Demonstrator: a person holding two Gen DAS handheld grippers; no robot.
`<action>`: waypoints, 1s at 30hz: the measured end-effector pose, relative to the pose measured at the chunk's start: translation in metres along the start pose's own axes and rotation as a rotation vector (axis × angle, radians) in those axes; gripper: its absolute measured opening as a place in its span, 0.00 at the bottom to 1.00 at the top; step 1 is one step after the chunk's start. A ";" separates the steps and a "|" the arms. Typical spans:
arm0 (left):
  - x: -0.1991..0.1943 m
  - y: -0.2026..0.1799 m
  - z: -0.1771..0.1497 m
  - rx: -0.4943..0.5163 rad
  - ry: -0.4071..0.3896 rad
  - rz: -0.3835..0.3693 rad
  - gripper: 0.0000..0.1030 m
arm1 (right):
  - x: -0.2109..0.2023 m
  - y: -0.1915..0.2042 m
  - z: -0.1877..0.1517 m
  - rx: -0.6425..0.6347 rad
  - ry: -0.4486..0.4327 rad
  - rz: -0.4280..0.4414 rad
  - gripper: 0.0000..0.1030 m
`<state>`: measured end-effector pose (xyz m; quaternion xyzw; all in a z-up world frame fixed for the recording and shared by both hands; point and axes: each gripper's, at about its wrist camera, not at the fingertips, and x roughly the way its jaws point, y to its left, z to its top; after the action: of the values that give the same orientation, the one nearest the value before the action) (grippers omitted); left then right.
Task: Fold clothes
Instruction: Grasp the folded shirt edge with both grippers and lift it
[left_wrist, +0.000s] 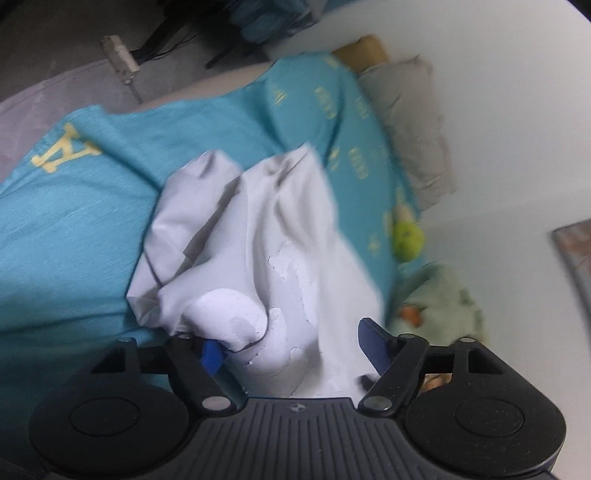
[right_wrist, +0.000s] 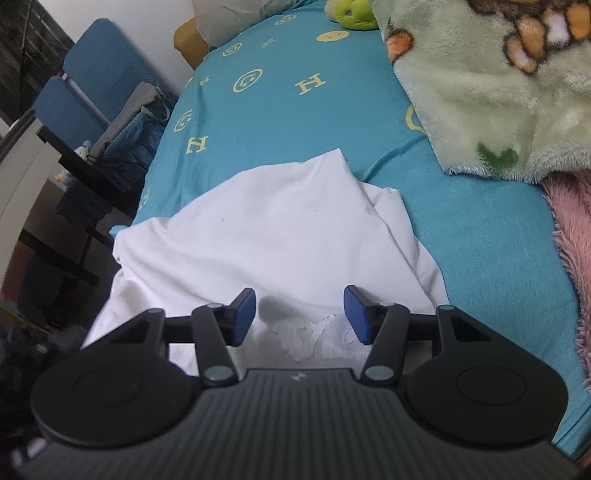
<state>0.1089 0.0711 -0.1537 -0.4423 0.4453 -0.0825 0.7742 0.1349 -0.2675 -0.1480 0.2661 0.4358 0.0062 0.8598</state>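
Observation:
A white garment (left_wrist: 258, 236) lies crumpled on the teal bedsheet (left_wrist: 74, 221), with a cracked white print on its near part. My left gripper (left_wrist: 291, 349) stands over its near edge, jaws apart. Bunched cloth fills the gap and a fold drapes over the left fingertip (left_wrist: 212, 356); the inner face of the right pad (left_wrist: 373, 343) shows bare. In the right wrist view the same white garment (right_wrist: 277, 236) spreads in front of my right gripper (right_wrist: 299, 317), which hovers open just above the cloth, near the print (right_wrist: 314, 338), with nothing pinched.
A pale green plush blanket (right_wrist: 480, 81) and a pink fleece (right_wrist: 572, 236) lie on the right of the bed. A green soft toy (right_wrist: 352, 13) and a grey pillow (left_wrist: 413, 122) sit near the head. A blue chair (right_wrist: 85, 85) and a dark desk (right_wrist: 74, 173) stand left of the bed.

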 end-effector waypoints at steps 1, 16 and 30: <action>0.003 0.002 -0.001 0.001 0.006 0.027 0.57 | -0.002 -0.001 0.001 0.013 -0.004 0.003 0.53; -0.017 0.016 -0.004 -0.023 -0.076 -0.057 0.33 | -0.009 0.014 -0.059 0.481 0.294 0.520 1.00; -0.021 0.008 -0.004 -0.030 -0.133 -0.149 0.27 | 0.003 -0.045 -0.057 0.754 0.052 0.247 0.41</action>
<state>0.0914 0.0844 -0.1481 -0.4899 0.3602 -0.1036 0.7871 0.0833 -0.2798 -0.1986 0.6131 0.3940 -0.0440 0.6834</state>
